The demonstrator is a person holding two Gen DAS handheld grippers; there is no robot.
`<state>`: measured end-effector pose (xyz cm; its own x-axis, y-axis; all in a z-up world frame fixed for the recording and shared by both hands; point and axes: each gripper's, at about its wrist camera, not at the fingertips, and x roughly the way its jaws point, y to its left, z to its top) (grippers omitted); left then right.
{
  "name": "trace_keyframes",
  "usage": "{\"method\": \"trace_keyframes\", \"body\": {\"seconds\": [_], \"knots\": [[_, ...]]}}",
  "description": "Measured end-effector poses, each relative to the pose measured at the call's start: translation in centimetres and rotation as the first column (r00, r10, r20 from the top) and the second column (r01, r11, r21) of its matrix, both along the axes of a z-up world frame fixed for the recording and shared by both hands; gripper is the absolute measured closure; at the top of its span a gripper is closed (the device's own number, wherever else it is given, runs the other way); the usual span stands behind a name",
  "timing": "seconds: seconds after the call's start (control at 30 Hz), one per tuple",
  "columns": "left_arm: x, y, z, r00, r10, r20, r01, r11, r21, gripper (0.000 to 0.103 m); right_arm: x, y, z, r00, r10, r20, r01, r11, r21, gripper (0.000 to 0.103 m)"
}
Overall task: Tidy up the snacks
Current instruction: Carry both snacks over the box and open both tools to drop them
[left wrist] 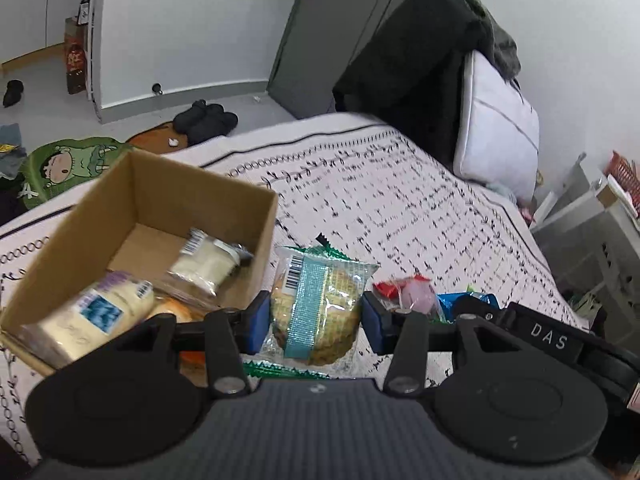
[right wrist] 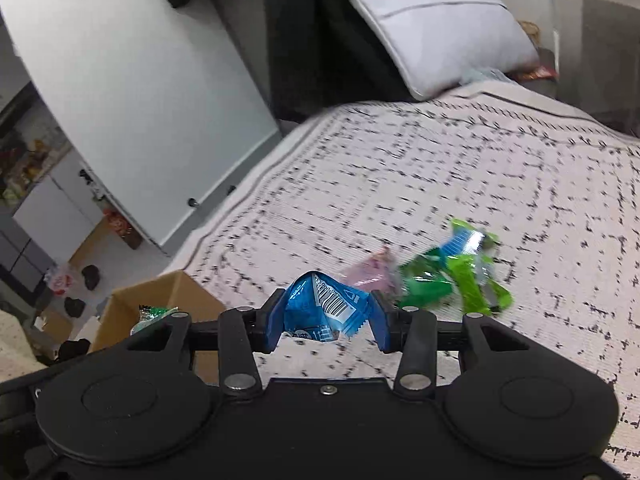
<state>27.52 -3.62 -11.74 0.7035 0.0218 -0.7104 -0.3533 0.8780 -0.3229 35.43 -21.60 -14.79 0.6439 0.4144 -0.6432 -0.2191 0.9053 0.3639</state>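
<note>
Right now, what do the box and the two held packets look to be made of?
Box: plain brown cardboard, matte, raw cut edges. Cookie packet: clear glossy plastic film, cookie visible through it. Blue packet: shiny crinkled film, probably plastic or foil.

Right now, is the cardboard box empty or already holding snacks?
Holding snacks: the cardboard box is open-topped, with several wrapped pastries lying inside.

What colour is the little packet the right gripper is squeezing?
Blue, with a white barcode patch. The small packet shows best in the right wrist view, pinched in the right gripper.
</note>
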Motion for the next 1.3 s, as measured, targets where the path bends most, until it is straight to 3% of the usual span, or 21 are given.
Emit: {"method": "trace_keyframes", "body": {"seconds": [0.33, 0.77, 1.3], "knots": [[-1.8, 2.5, 2.2, 0.999, 0.02, 0.038, -0.02, 1.0, 0.012, 0.056, -1.8, 3.3, 2.1, 0.994, 0.081, 0.078, -0.082, 0.997, 0.005, 0.06], [-3.7, 7.2, 2.9, 0.996, 0.073, 0.05, -0.073, 0.997, -0.01, 0.056, -3.7, 7.2, 3.8, 0.982, 0.104, 0.156, -0.105, 0.995, -0.002, 0.06], [-3.1, 13.6, 2.1, 0.991, 0.133, 0.028, -0.131, 0.989, -0.074, 0.056, -4.2, 12.2, 3.0, 0.974, 0.168, 0.154, -0.166, 0.986, -0.03, 0.06]]}}
